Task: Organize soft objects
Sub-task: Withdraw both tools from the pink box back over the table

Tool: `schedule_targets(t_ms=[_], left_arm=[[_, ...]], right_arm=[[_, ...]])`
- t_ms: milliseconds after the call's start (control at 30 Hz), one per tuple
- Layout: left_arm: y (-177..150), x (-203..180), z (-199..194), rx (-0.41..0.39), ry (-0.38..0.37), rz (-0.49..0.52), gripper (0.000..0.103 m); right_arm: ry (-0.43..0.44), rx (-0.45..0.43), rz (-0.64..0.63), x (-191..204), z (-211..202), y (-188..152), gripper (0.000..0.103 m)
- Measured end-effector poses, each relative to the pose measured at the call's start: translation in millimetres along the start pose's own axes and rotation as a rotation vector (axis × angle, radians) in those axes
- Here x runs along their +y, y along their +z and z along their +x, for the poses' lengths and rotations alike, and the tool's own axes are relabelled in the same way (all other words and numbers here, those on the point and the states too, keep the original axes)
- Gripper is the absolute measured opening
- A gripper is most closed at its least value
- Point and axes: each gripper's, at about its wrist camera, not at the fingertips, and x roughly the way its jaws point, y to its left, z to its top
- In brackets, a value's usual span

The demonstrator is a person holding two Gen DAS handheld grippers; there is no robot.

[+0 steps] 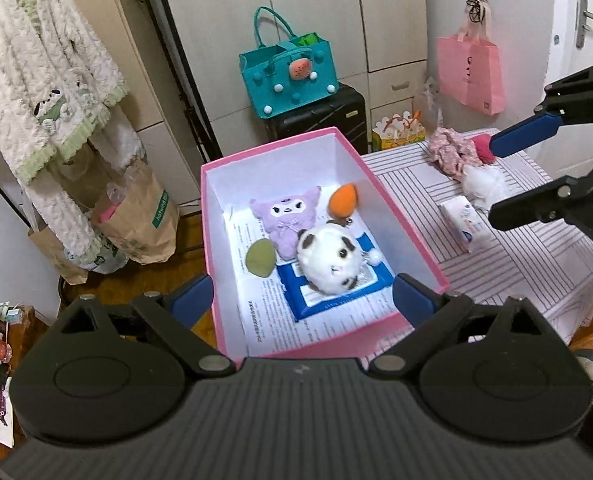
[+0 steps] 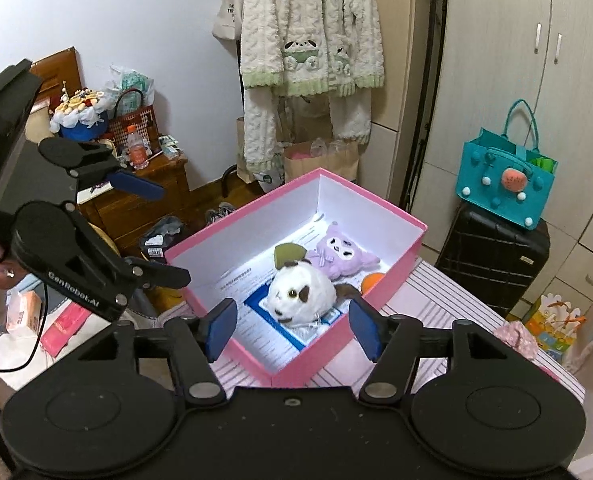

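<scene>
A pink box (image 1: 205, 216) (image 2: 316, 364) stands open on the striped table (image 1: 516, 272). Inside it lie a white-and-brown plush (image 1: 328, 260) (image 2: 300, 292), a purple plush (image 1: 286, 220) (image 2: 344, 254), an orange sponge (image 1: 342, 202) (image 2: 372, 280), a green sponge (image 1: 261, 258) and a blue packet (image 1: 328, 304) on printed paper. My left gripper (image 1: 302, 300) (image 2: 174, 234) hangs above the box's near end, open and empty. My right gripper (image 2: 292, 328) (image 1: 492, 182) hovers open over the box's corner, nothing between its pads. A floral cloth (image 1: 450, 150), a white fluffy item (image 1: 482, 184) and a tissue pack (image 1: 464, 220) lie on the table.
A teal bag (image 1: 288, 72) sits on a black suitcase (image 1: 324, 116) behind the box. A pink bag (image 1: 470, 68) hangs by the door. Fleecy garments (image 1: 36, 80) hang on a rack at the left above paper bags (image 1: 144, 220). A wooden cabinet (image 2: 144, 200) stands nearby.
</scene>
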Motion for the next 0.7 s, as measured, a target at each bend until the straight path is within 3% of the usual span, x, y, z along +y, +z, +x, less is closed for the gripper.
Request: schedule_targets(t_ms=[533,700], left_arm=[[-8.2,-59.6,-23.7,-0.013,-0.084,0.11,0.097],[-6.9,-83.7,-15.2,-0.021,-0.175,0.129,0.097]], right_arm=[[-0.033,0.015,0.037,2.8,-40.2,-57.9,0.084],[-0.068,0.01,0.068,-4.6,-46.5,-85.4,0.088]])
